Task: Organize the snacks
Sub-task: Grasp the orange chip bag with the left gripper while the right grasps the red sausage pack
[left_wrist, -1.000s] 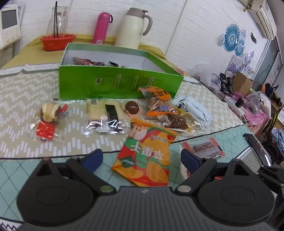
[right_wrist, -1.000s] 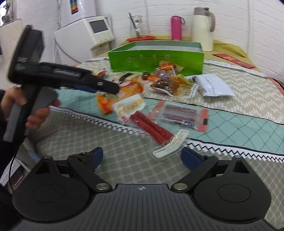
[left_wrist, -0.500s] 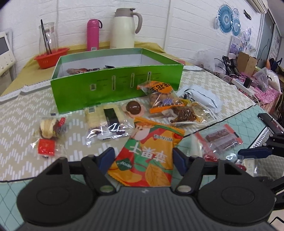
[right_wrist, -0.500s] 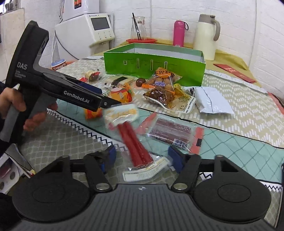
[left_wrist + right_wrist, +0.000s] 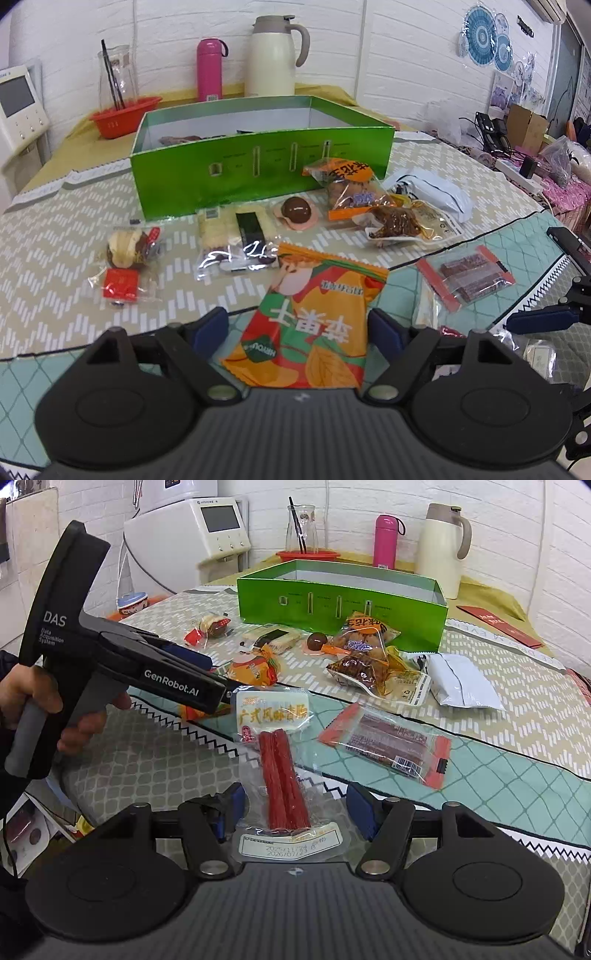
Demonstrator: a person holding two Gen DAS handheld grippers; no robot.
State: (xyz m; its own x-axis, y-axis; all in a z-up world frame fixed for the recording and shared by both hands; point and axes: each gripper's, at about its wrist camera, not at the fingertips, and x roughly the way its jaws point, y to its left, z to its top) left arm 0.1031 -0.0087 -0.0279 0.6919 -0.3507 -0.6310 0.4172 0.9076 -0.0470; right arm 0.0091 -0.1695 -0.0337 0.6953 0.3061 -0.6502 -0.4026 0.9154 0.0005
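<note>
My left gripper (image 5: 297,326) is open with its blue pads on either side of an orange and red chip bag (image 5: 310,323) that lies on the table. My right gripper (image 5: 295,805) is open around a clear pack of red sausage sticks (image 5: 282,775); the pads stand apart from it. A green box (image 5: 258,173) stands open behind the snacks, with a few packets inside. Several other snack packets lie in front of it, among them a dark jerky pack with red ends (image 5: 388,744) and an orange nut bag (image 5: 349,182).
A white pouch (image 5: 461,679) lies right of the snacks. Behind the box stand a pink flask (image 5: 210,70), a cream jug (image 5: 273,57) and a red basket (image 5: 123,120) with a glass jar. The table edge runs close under both grippers.
Both grippers moved forward and narrowed. The left one now straddles the chip bag and the right one straddles the sausage pack, which lay ahead of the fingers a second ago.
</note>
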